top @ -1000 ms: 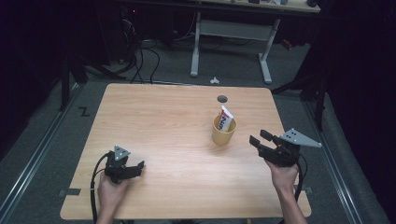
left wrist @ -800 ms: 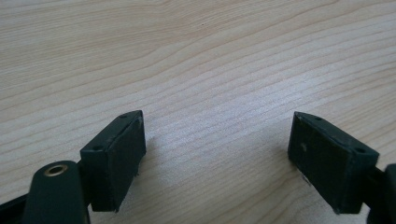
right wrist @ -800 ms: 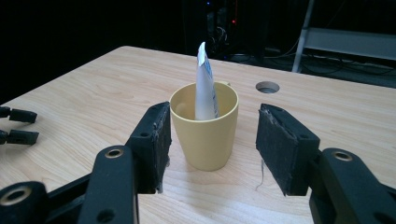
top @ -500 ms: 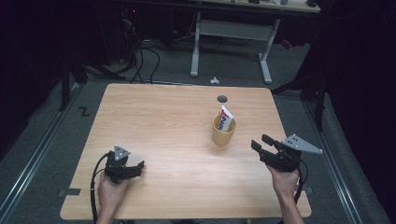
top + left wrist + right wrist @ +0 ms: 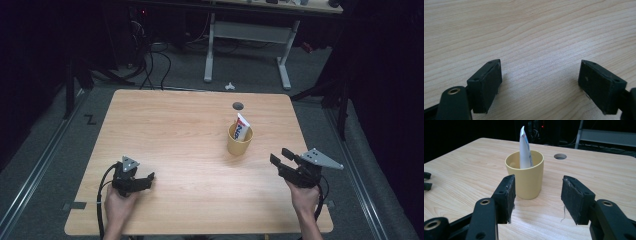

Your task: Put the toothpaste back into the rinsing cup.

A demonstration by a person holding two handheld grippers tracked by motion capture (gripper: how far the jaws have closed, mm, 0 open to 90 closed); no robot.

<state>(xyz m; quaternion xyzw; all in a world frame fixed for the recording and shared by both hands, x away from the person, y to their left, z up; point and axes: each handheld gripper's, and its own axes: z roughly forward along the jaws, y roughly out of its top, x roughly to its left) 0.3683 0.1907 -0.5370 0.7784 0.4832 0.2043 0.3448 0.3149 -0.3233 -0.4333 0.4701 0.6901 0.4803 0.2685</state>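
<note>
- While the right gripper (image 5: 280,161) hovers near the table's right edge, its jaws stand spread with nothing between the pads, and they aim at the yellow cup (image 5: 239,140); in the right gripper view the cup (image 5: 525,178) sits framed in the gap between them, a little way ahead and untouched.
- That line-up reads as a set-up for a straight approach: my judgement is that the gap looks wide enough to take the cup's wall or the tube, though which one is meant I cannot tell.
- Inside the cup a white tube (image 5: 525,148) with red and blue print stands on end, leaning against the rim, its flat crimped end well above the lip. Standing like that, it offers a free end to pinch without disturbing the cup.
- Set on the right half of the wooden table (image 5: 175,130), the cup lies just this side of the round cable hole (image 5: 238,105), within easy reach of the right hand and well apart from the left.
- At the near left corner the left gripper (image 5: 150,178) rests low on the wood in the person's hand, jaws likewise spread and empty; the left gripper view has bare tabletop (image 5: 536,37) between its pads, so it seems parked out of the way.
</note>
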